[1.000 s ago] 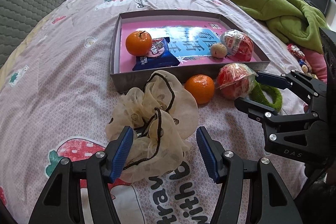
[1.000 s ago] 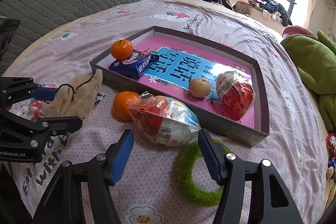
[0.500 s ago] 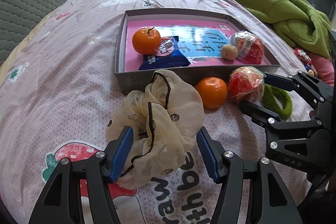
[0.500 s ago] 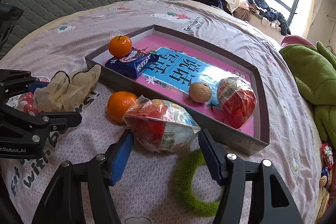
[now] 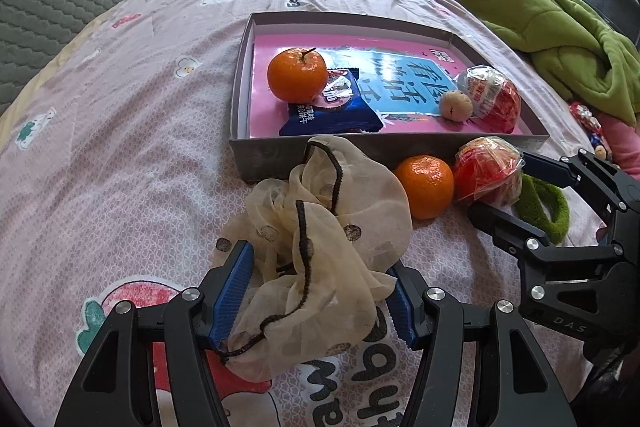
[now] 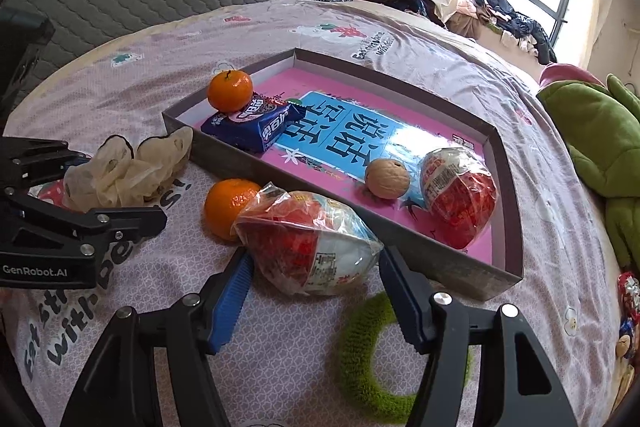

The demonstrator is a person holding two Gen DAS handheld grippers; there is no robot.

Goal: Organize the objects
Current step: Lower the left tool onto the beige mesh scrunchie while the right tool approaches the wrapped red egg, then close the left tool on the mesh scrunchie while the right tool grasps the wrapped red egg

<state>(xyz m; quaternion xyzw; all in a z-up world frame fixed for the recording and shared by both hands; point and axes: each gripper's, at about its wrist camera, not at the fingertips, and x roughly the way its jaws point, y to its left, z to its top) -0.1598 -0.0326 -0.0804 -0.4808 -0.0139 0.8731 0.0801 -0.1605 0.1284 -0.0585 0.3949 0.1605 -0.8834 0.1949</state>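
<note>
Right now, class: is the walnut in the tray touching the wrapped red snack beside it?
Cannot tell. The left wrist view overlaps the walnut and snack; the right wrist view suggests a sliver between them.

The left tool (image 6: 76,215) carries white "GenRobot.AI" lettering on its black body. The right tool (image 5: 500,187) bears the letters "DAS" on its black frame. On the bed sheet (image 6: 420,39), beyond the far wall of the grey tray (image 6: 516,227), a curved line of small print is too blurred to read; nearer than the tray, large dark letters read "with" and "Eat str…". The tray's blue panel (image 6: 352,135) shows large Chinese characters.
</note>
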